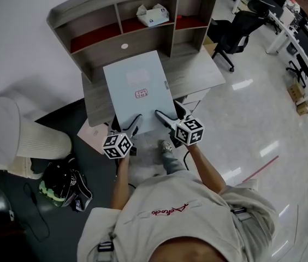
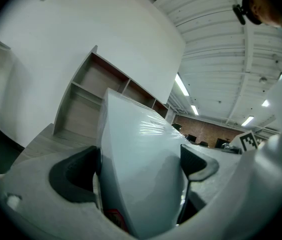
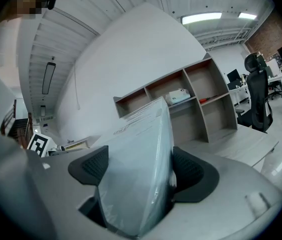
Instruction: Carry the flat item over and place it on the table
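A flat pale blue-grey package in clear wrap, with a small red label, is held level above the grey wooden desk. My left gripper is shut on the package's near left corner. My right gripper is shut on its near right corner. In the left gripper view the package fills the gap between the dark pads. In the right gripper view the wrapped package stands clamped between both pads.
The desk carries a hutch with open shelves; a white tissue box sits in one. A black office chair stands to the right. A white beanbag and a dark helmet lie on the floor at left.
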Motion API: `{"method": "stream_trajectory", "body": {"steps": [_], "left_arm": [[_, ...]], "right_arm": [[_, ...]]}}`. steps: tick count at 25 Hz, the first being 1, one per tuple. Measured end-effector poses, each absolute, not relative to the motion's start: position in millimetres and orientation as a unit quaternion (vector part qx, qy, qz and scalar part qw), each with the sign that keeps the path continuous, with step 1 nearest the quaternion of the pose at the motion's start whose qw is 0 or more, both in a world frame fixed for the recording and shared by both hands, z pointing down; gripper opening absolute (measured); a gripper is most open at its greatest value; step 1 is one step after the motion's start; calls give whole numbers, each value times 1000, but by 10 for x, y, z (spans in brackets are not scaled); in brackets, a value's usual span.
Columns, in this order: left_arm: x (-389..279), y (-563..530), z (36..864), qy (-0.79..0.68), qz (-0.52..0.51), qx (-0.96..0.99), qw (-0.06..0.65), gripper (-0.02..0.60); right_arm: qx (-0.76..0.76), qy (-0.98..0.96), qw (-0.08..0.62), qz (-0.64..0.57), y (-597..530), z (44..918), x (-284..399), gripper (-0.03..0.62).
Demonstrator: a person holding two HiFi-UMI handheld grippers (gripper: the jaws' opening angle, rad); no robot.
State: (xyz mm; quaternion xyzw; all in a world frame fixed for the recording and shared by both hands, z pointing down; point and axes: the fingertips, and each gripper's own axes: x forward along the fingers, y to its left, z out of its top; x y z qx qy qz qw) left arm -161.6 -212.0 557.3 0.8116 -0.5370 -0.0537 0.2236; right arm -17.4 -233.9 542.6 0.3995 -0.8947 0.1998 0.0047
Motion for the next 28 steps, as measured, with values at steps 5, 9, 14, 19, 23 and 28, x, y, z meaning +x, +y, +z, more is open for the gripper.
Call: {"method": "stream_trajectory", "body": {"steps": [5, 9, 14, 19, 23, 28], "left_arm": [[-1584, -2478, 5581, -543, -51, 806, 228, 532], [-1557, -2686, 5638, -553, -48, 797, 237, 532], [-1516, -2957, 5698, -562, -38, 789, 246, 532], [-1457, -3227, 5772, -572, -33, 779, 255, 532], [-1423, -3404, 5869, -580, -29, 770, 265, 532], [-1394, -3610, 5976, -587, -24, 761, 274, 532]], "right_arm": [[392, -897, 9, 206, -2722, 5441, -144, 404], [381, -899, 15, 216, -2970, 5507, -125, 403], [372, -899, 20, 232, -3267, 5589, -88, 403], [361, -900, 25, 243, -3577, 5675, -35, 403], [352, -900, 31, 253, -3781, 5778, -7, 403], [344, -900, 38, 264, -4012, 5897, 16, 403]]}}
